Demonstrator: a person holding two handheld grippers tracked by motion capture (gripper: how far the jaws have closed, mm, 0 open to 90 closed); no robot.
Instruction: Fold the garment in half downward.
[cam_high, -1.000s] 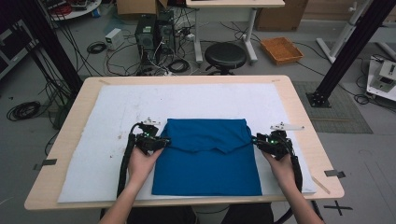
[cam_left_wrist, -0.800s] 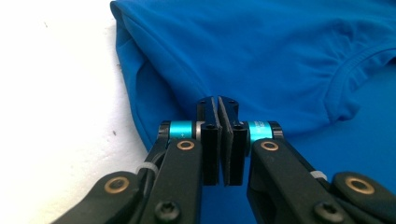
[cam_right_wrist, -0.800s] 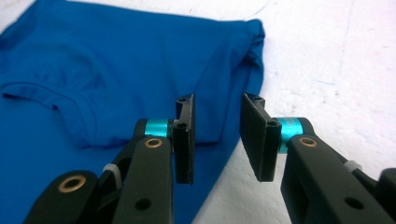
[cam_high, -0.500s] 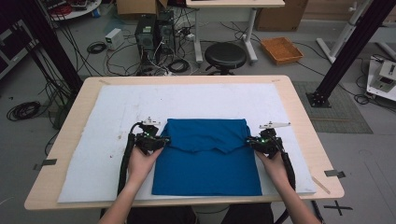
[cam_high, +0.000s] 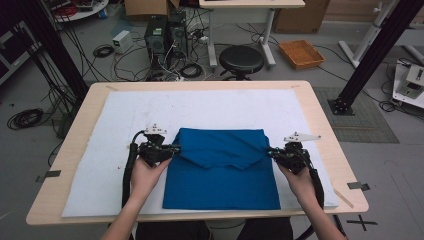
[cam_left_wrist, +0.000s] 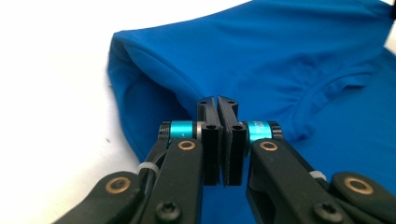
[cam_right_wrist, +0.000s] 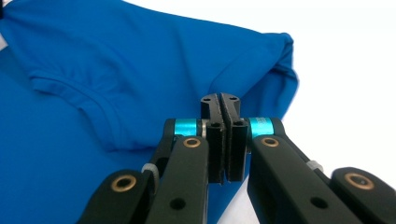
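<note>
Your right gripper (cam_high: 274, 153) has moved in to the blue shirt (cam_high: 222, 170) — both tongs clenched, left gripper (cam_high: 175, 148) too; any pinched cloth is hidden.

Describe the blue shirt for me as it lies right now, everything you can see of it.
The shirt is plain blue, in a smooth, thin-looking fabric, lying flat on the white mat near the person's edge of the table. Its top part is folded down over the body, so the ribbed collar faces the person and the whole makes a neat rectangle. The left tool and right tool sit at the fold's two side edges, jaws shut; whether cloth is pinched between them cannot be told.
</note>
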